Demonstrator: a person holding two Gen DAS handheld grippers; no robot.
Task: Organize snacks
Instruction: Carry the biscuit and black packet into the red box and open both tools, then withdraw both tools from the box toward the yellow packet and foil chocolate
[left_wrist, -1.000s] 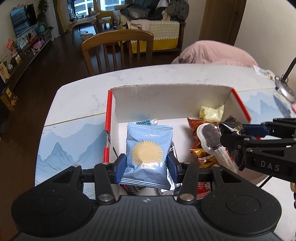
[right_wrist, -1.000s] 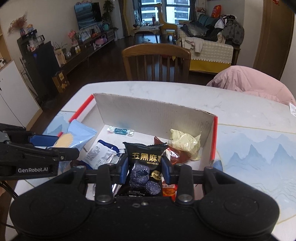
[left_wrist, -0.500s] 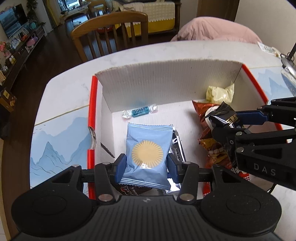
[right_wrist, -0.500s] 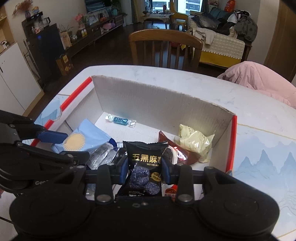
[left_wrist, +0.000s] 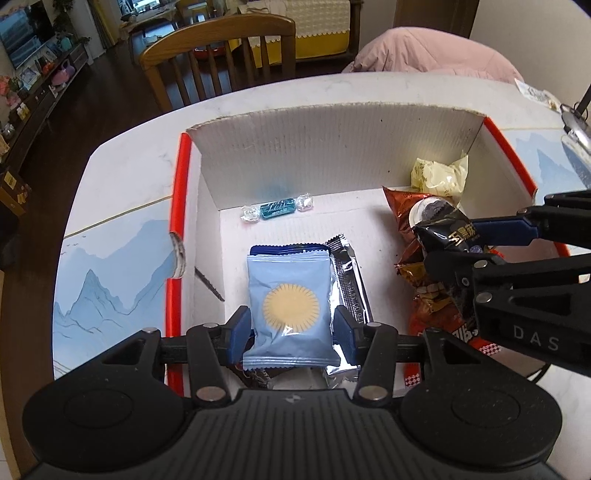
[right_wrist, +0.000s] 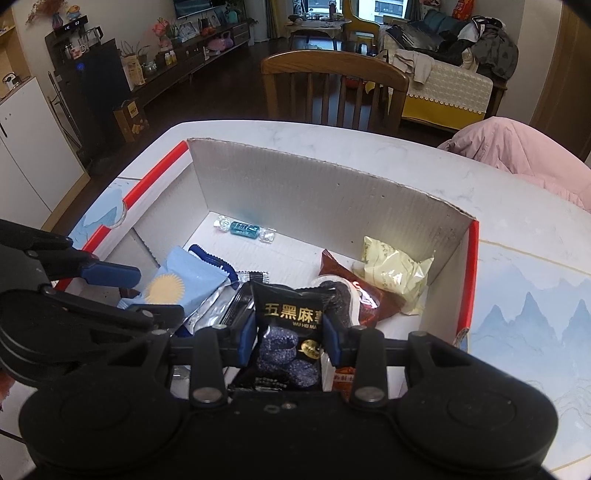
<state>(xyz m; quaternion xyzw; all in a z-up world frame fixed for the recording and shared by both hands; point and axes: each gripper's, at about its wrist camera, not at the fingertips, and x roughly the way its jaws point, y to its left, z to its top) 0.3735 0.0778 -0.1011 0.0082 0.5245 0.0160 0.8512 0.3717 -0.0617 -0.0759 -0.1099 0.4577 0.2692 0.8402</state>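
Your left gripper (left_wrist: 291, 326) pinches the blue sun-print packet (left_wrist: 289, 310) over the box's (left_wrist: 332, 147) left half, long axis pointing at the far wall. Your right gripper (right_wrist: 290, 341) clamps the black sesame packet (right_wrist: 290, 332) just beside, above the red bags (right_wrist: 369, 295). Bare box floor lies directly ahead of both grippers.

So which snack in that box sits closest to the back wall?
The small teal twist-wrapped candy, lying alone by the cardboard box's back wall, left of the pale yellow packet.
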